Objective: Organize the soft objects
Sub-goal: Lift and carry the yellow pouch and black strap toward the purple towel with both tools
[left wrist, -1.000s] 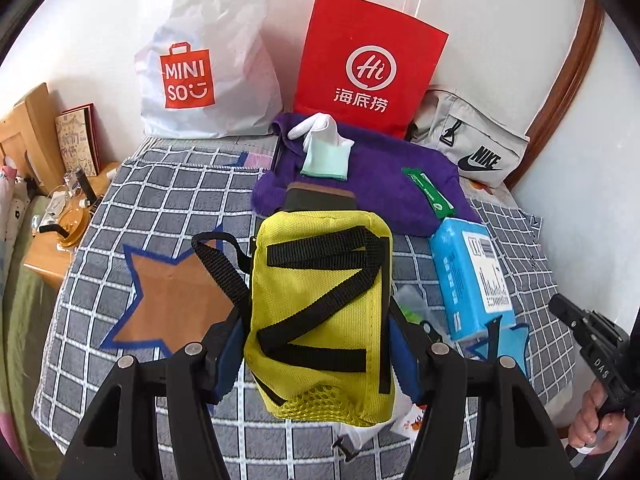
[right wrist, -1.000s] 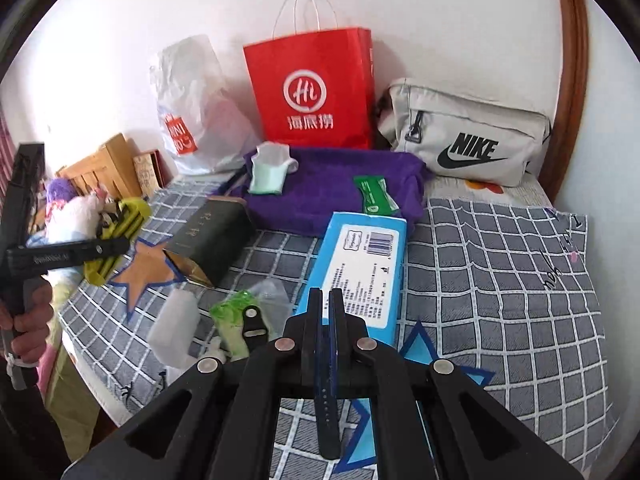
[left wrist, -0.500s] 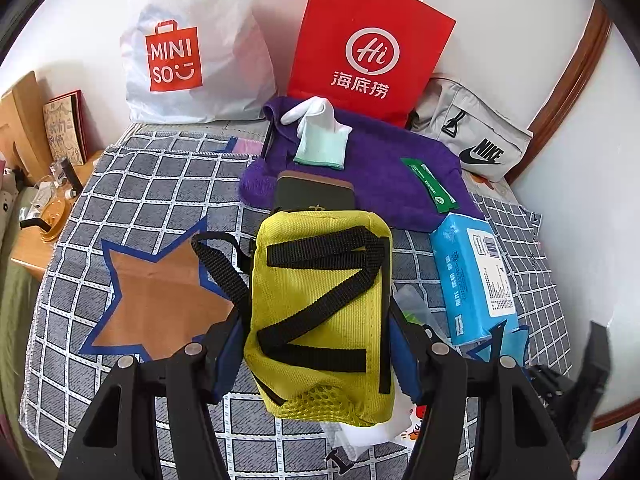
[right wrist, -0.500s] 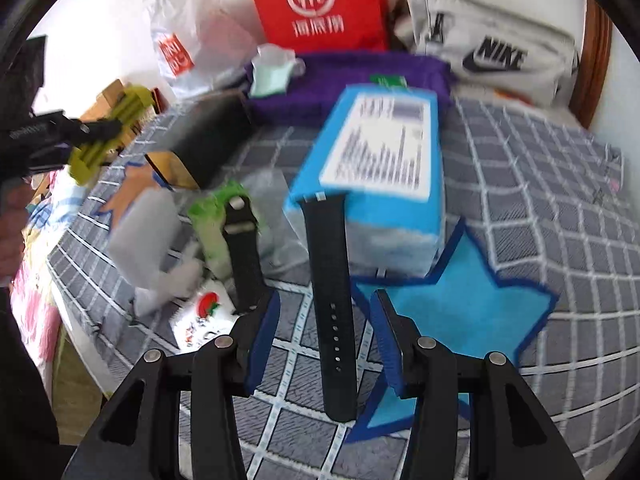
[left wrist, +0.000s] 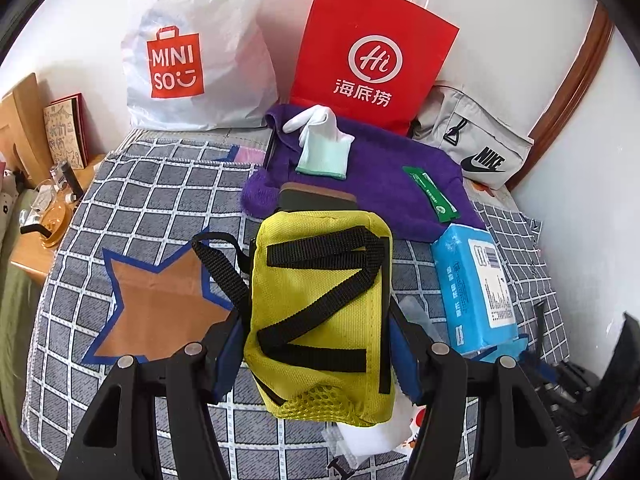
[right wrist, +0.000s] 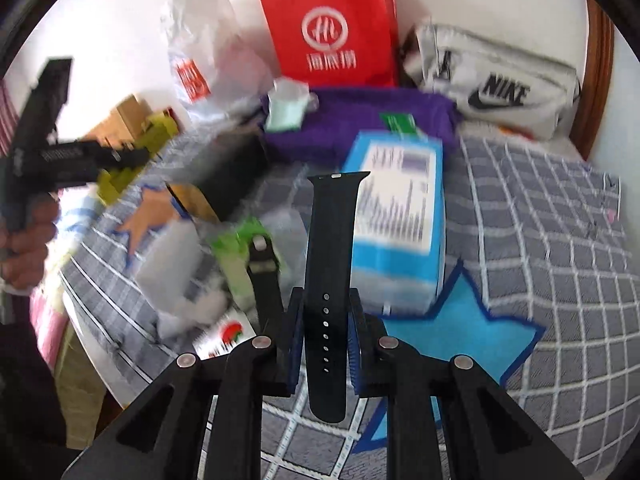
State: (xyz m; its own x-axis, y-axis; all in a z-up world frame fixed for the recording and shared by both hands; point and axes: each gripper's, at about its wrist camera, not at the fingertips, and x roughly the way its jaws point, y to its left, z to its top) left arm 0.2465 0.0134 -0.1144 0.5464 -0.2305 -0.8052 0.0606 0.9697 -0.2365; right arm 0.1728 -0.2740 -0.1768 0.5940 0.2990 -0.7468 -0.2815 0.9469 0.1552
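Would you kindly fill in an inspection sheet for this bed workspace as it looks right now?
Surface: grey checked bedspread with star patches.
Job's things: yellow pouch with black straps between the left tongs; black watch strap between the right tongs, whose jaws are closing on it; second strap piece lies beside it; purple towel carries a white sock and a green sachet.
Clutter: blue tissue pack, dark box, small wrappers.
Grippers: left clamps the pouch.
Cables: nothing seen.
Surroundings: Miniso bag, red paper bag, grey Nike bag against the wall.
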